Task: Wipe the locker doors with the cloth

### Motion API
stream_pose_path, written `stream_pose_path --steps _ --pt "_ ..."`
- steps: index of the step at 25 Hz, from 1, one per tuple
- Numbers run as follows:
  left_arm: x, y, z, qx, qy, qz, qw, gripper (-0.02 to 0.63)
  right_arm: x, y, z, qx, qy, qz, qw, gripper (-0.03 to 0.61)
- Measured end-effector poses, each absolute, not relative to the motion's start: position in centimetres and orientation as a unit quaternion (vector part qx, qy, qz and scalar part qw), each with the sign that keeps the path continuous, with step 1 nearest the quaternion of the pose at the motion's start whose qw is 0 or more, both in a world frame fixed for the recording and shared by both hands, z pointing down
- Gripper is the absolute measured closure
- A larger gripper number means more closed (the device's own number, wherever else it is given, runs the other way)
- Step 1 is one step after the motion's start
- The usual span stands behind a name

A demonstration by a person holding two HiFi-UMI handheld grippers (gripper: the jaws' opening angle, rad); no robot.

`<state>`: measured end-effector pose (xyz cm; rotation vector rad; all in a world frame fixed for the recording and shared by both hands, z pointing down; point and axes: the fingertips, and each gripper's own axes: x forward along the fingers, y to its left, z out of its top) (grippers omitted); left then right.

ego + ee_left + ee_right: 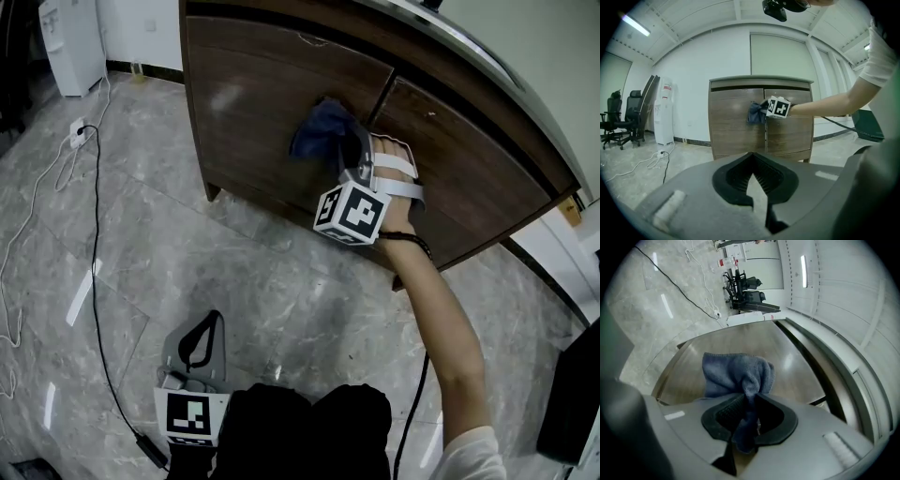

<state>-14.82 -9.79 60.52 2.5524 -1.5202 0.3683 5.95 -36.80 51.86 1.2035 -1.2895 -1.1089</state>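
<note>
Right claw (pixel 747 411): clamped on the cloth (pixel 736 371), which is bunched between its jaws.
Cloth: blue, pressed against the left locker door (pixel 248 103), just beside the seam with the right door (pixel 450 159).
Left claw (pixel 752 180): jaws together, nothing between them; held low over the floor (pixel 272 281), well apart from the locker.

Head cam: steeply down, above locker (pixel 253 84) front. Cam on left tool (pixel 754 187): low, well back, facing it level. Cam on right tool (pixel 746 420): close up on door (pixel 689 366). All share locker.
</note>
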Motion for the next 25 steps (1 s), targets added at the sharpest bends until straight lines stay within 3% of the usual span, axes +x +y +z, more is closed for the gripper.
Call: stream_pose_path --steps 12,25 --pt "-15.8 -10.2 57.5 0.841 -0.527 0.11 0.054 0.611 5.1 -37.5 38.8 0.554 -0.508 -0.499 0.432 0.503" --pt "-18.2 -10.2 59.1 0.826 -0.548 0.118 0.066 0.612 1.4 -39.4 53.0 0.5 -0.546 -0.466 0.484 0.505"
